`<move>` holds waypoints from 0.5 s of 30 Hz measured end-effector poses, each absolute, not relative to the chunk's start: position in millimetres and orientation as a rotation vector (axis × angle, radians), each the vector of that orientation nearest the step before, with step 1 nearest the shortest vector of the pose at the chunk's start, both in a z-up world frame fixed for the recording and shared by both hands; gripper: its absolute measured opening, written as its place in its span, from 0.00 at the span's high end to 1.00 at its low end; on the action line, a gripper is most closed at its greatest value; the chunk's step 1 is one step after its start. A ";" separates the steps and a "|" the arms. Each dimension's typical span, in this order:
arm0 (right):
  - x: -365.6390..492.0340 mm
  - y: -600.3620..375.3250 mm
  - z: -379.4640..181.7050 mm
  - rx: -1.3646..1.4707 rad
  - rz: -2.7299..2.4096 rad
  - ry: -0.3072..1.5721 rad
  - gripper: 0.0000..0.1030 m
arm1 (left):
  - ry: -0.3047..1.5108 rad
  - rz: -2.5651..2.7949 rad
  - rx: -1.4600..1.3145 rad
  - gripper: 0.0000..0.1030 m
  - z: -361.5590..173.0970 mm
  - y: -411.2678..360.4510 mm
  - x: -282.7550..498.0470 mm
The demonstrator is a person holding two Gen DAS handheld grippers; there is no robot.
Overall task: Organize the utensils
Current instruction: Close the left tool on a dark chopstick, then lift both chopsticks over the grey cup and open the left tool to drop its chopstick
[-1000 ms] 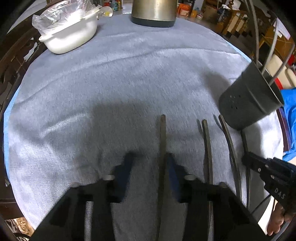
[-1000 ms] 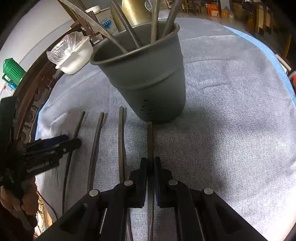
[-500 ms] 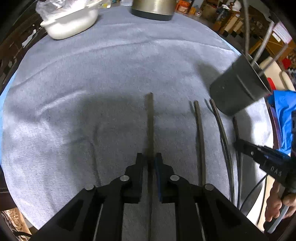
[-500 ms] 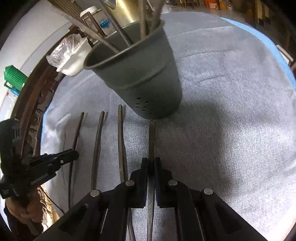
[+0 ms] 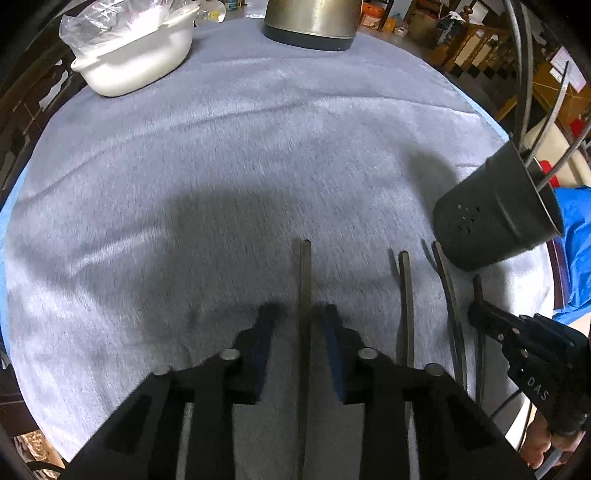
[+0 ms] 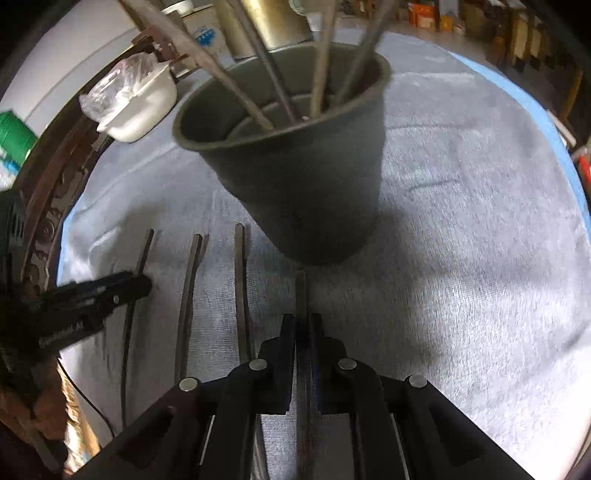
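Utensil handle (image 6: pixel 302 295): thin, stiff, likely slippery; your right gripper (image 6: pixel 302 332) clamps it mid-shaft. Left gripper (image 5: pixel 298 325): fingers apart.

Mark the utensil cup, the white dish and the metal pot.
utensil cup (image 6: pixel 314 177): right wrist view, on its grey outer wall below the rim.
white dish (image 5: pixel 140 62): left wrist view, on its front side wall.
metal pot (image 5: pixel 310 18): left wrist view, on its brushed metal body.
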State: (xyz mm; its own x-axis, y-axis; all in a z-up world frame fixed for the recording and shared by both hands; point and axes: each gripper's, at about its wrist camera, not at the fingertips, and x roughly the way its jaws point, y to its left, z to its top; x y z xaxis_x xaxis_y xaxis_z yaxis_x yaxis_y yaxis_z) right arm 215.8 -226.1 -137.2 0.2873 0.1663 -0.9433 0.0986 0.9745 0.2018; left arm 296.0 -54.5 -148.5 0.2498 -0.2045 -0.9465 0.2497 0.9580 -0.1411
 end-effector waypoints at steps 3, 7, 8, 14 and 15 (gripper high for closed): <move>215.7 -223.3 -137.6 0.240 0.053 1.267 0.93 | 1.280 -0.313 0.016 0.93 -151.4 -53.5 300.4; 210.3 -222.4 -135.9 0.268 0.075 1.239 0.94 | 1.266 -0.316 -0.026 0.94 -147.5 -43.4 299.1; 206.6 -224.2 -133.7 0.275 0.088 1.224 0.94 | 1.256 -0.319 -0.038 0.94 -144.5 -42.2 297.9; 193.8 -227.7 -111.8 0.280 0.135 1.124 0.94 | 1.143 -0.338 -0.078 0.94 -108.9 -39.7 282.8; 195.1 -230.8 -109.7 0.284 0.138 1.113 0.94 | 1.121 -0.341 -0.082 0.94 -102.3 -39.2 278.9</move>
